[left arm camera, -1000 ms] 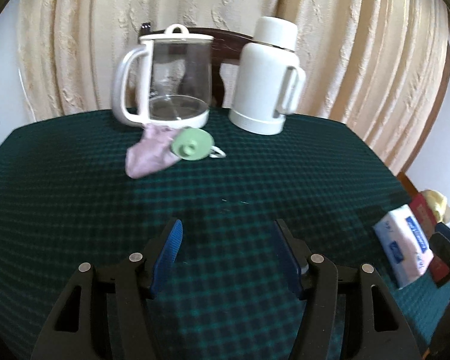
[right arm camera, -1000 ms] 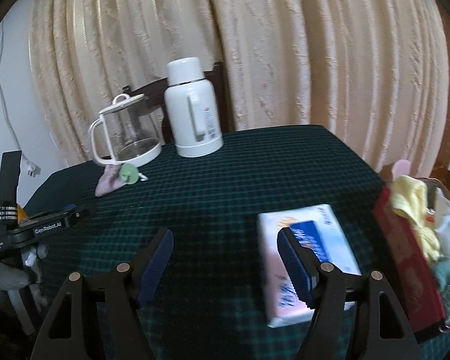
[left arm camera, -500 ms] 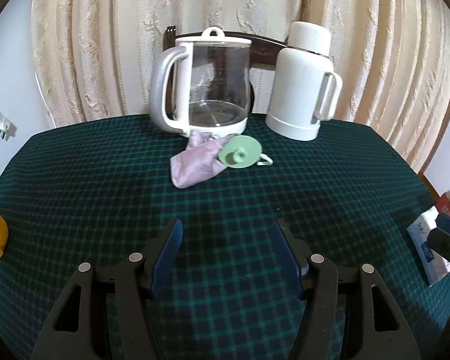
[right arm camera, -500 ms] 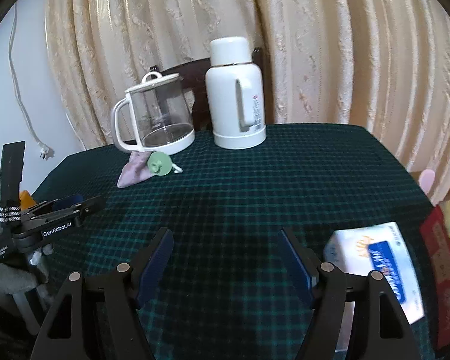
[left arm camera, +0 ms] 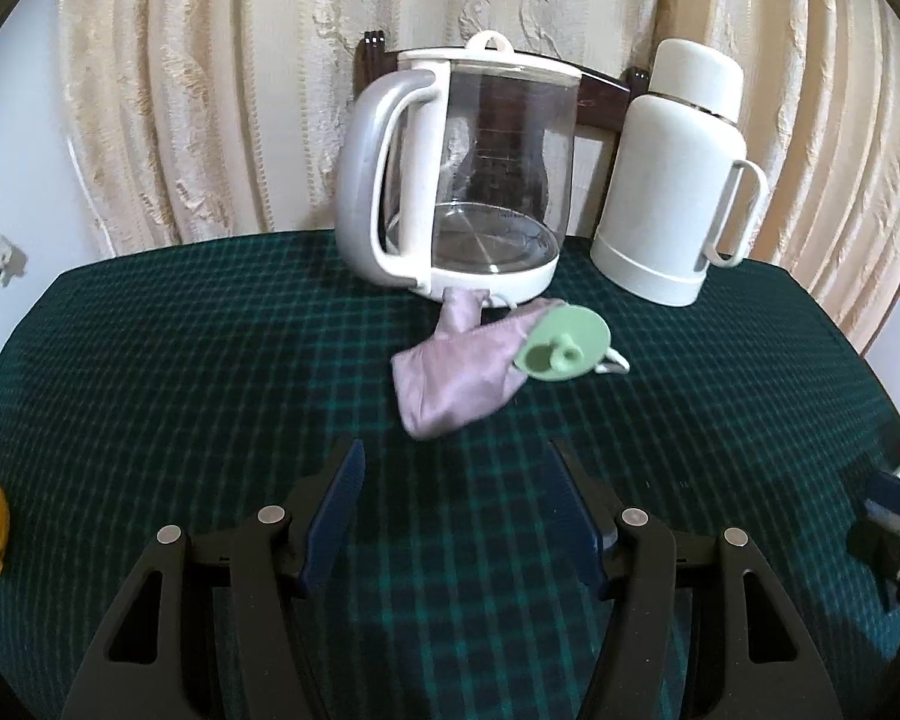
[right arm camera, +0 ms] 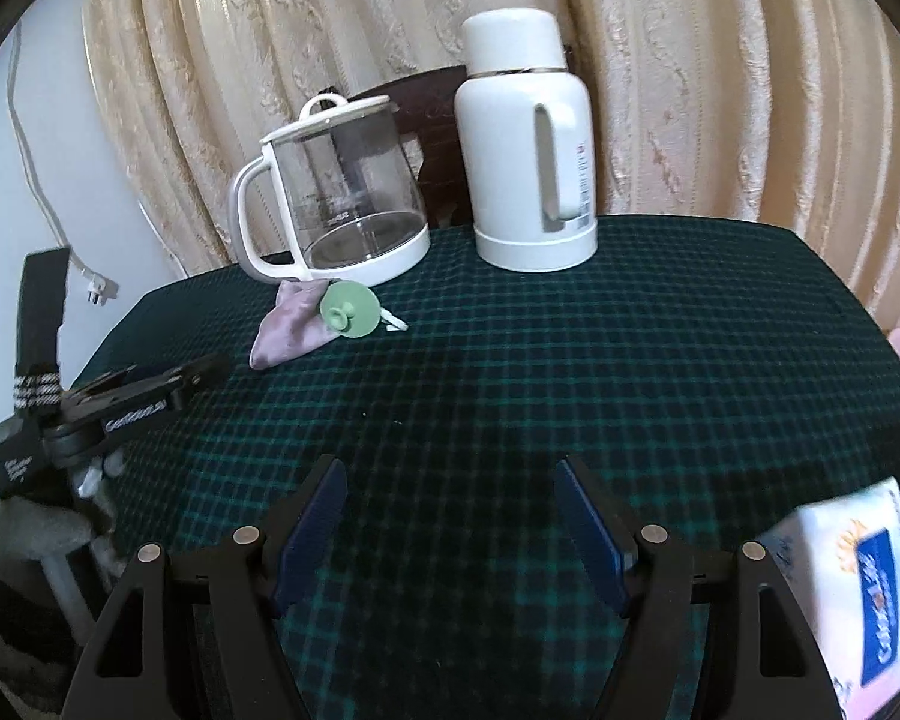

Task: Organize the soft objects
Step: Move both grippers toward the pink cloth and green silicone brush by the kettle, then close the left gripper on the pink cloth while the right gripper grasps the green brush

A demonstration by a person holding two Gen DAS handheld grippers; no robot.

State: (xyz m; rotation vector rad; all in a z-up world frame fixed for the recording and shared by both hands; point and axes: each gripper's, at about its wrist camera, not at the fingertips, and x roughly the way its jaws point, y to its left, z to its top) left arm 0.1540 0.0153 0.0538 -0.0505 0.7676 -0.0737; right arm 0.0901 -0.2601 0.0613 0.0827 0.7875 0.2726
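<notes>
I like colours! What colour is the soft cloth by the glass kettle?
Pale purple, a crumpled soft cloth; clearest in the left wrist view.

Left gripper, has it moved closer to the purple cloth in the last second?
Yes. The left gripper has advanced toward the purple cloth: the cloth and the glass kettle behind it now look larger and nearer its open jaws.

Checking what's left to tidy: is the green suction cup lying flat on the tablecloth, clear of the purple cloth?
No. The green suction cup leans tilted against the purple cloth, overlapping its right edge.
</notes>
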